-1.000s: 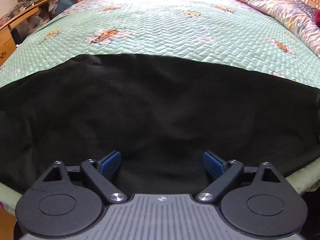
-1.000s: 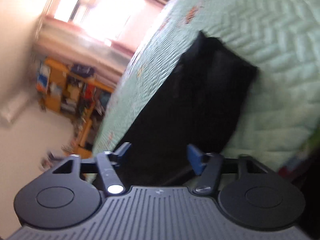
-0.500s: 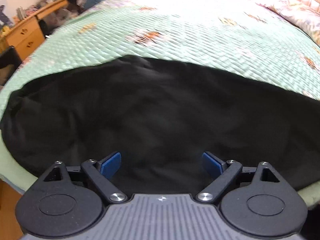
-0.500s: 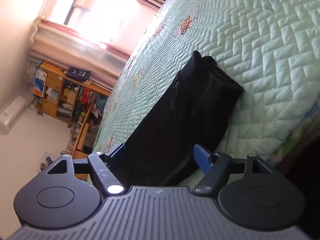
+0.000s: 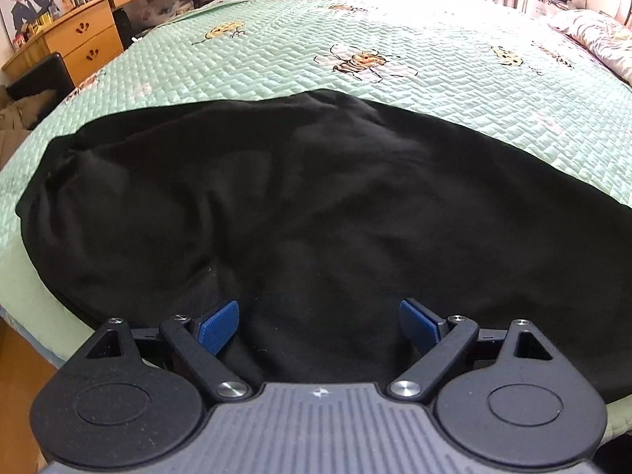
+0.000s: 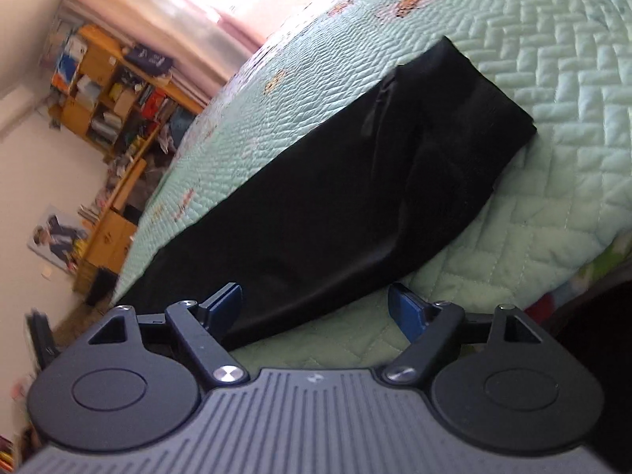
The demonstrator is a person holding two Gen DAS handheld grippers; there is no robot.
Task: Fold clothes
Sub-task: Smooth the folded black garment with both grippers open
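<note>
Both of my tongs are wide open and hold nothing. My left gripper [image 5: 319, 322] hangs low over the long black soft cloth garment [image 5: 316, 217], and its blue ribbed pads [image 5: 218, 327] sit far apart with black cloth between them. That garment lies spread out on the pale green quilted bedspread with bee pictures [image 5: 395, 31], close to the near edge of the bed. From my right gripper [image 6: 316, 308], the view is tilted. I see the same black garment [image 6: 355, 189] as a long folded strip across the green bedspread [image 6: 553, 59]. One blue pad [image 6: 225, 304] is over the black cloth and the other is over bare bedspread. A wooden desk with drawers [image 5: 83, 39] stands beside the bed
</note>
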